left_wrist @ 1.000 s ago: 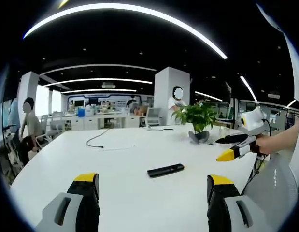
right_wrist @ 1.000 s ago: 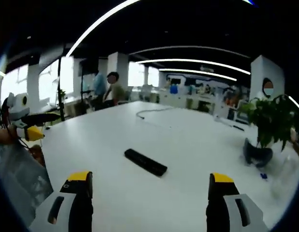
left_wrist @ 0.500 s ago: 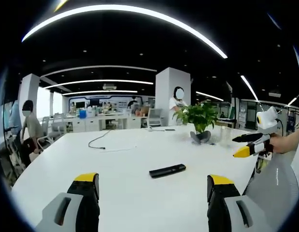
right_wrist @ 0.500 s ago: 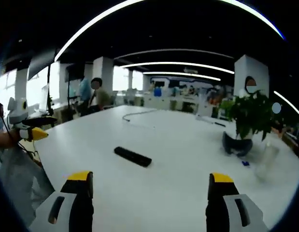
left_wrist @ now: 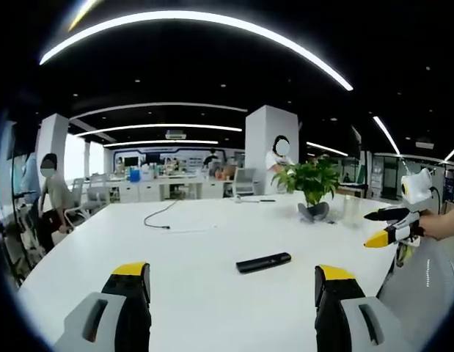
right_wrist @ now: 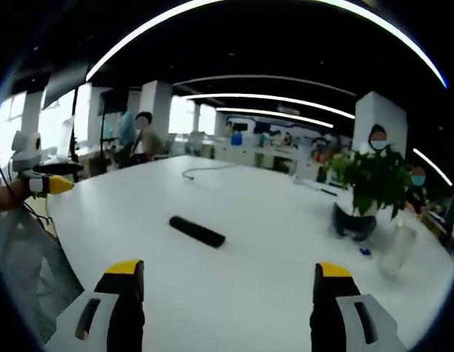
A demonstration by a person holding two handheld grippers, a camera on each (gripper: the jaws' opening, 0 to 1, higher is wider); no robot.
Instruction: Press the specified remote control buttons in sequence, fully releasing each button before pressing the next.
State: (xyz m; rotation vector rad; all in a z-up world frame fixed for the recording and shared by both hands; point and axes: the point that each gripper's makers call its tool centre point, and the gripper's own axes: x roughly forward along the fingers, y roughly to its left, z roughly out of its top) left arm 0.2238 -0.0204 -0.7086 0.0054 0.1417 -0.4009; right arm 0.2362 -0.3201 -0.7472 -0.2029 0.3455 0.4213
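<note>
A black remote control (left_wrist: pixel 263 262) lies flat on the white table (left_wrist: pixel 182 249), a little beyond my left gripper (left_wrist: pixel 232 272), whose yellow-tipped jaws stand wide apart with nothing between them. My right gripper (left_wrist: pixel 388 226) shows at the right edge of the left gripper view, held by a hand off the table's side. In the right gripper view the remote (right_wrist: pixel 197 231) lies ahead and left of centre, well beyond my right gripper (right_wrist: pixel 228 269), which is open and holds nothing. The left gripper (right_wrist: pixel 49 182) appears at that view's far left.
A potted green plant (right_wrist: pixel 362 187) stands on the table's far right, with a clear glass (right_wrist: pixel 395 251) nearer the edge. A thin cable (left_wrist: pixel 164 218) lies across the far side of the table. People sit and stand at desks behind. A mesh chair back (right_wrist: pixel 21 264) is close on the left.
Both cameras have drifted slightly, so the remote sits a bit differently in each view. The right gripper has slid towards the right edge of the left gripper view. The remote has not moved.
</note>
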